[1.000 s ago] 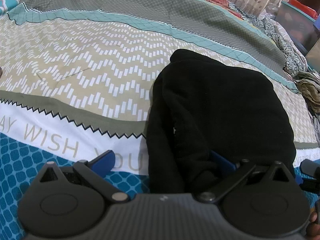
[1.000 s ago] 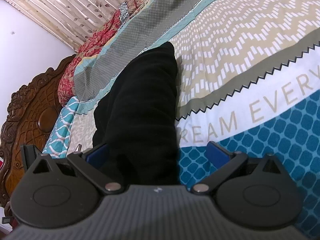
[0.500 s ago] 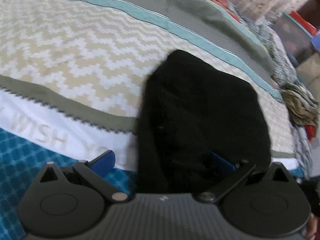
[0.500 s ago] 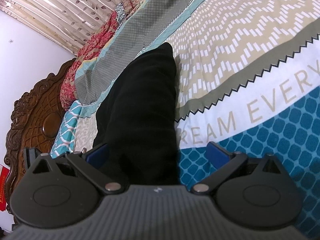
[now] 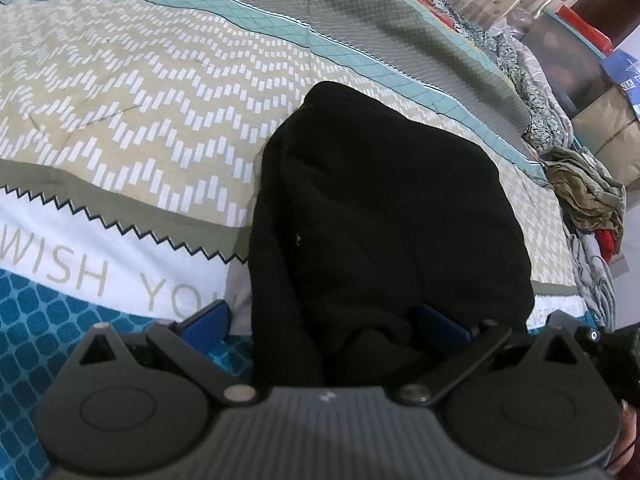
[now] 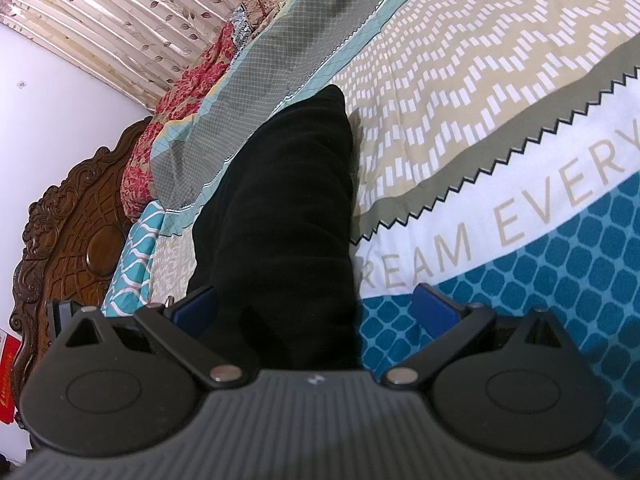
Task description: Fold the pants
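The black pants lie folded into a thick bundle on the patterned bedspread. In the left wrist view my left gripper is open, straddling the bundle's near edge; its right blue pad rests against the black cloth and its left pad is over the bedspread. In the right wrist view the pants run away from me as a long dark strip. My right gripper is open around their near end, with the right pad over the blue-patterned sheet.
A pile of crumpled clothes sits at the bed's right edge, with boxes behind it. A carved wooden headboard, a red floral blanket and curtains lie beyond the pants in the right wrist view.
The left wrist view swung and blurred briefly, then settled back at the bundle's near edge. The right gripper barely shifted. Both stayed open around the pants.
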Available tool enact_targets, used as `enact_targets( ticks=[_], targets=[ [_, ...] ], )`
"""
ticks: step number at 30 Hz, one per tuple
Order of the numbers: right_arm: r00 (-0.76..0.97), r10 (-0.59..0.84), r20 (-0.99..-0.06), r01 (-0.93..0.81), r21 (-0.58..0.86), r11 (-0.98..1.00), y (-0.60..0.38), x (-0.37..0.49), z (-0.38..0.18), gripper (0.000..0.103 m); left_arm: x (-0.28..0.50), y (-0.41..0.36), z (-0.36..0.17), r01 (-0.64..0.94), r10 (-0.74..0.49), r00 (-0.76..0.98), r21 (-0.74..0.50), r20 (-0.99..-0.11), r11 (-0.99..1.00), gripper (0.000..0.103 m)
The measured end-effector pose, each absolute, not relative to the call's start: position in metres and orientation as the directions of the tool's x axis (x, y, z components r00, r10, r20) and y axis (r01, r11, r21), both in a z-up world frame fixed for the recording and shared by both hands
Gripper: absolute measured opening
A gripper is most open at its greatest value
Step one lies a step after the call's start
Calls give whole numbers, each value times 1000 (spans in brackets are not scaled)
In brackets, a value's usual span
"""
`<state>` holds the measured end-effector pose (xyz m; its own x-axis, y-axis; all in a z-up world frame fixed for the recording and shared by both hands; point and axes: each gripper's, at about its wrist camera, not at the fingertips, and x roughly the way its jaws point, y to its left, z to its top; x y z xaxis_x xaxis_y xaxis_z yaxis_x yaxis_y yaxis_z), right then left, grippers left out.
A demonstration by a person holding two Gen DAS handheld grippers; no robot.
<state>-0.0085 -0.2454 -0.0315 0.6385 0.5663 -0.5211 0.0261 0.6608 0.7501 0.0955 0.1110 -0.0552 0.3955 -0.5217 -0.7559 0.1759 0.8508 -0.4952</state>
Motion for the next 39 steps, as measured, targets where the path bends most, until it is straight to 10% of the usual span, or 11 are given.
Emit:
enact_targets(
  ticks=[9,13,14,17,21,25,39],
  targets=[
    [638,524,-564,57,713,699,-250,-7,-21,103,100,141,-61,122,-573,394,-577,-718,807,103],
    [615,518,-594,40,680,732,-238,8,-23,92,99,117,-59,156,-503,416,-486,-757,860,102],
    [605,535,-590,26,686,727,-236,13,-23,75,98,109,-58,169,-491,422,-466,-762,868,99],
    [546,613,-571,28,744,668,-225,27,-28,63,91,96,-48,183,-516,420,-487,-746,854,60],
    [560,584,-587,-10,700,714,-218,24,-15,50,88,90,-30,174,-478,452,-451,-753,875,35],
    [644,533,-550,-147,594,791,-210,16,23,34,90,68,9,266,-483,525,-404,-701,875,34],
    [885,355,-300,-217,409,887,-283,111,81,31,218,-61,70,448,-535,680,-293,-502,845,37]
  ],
)
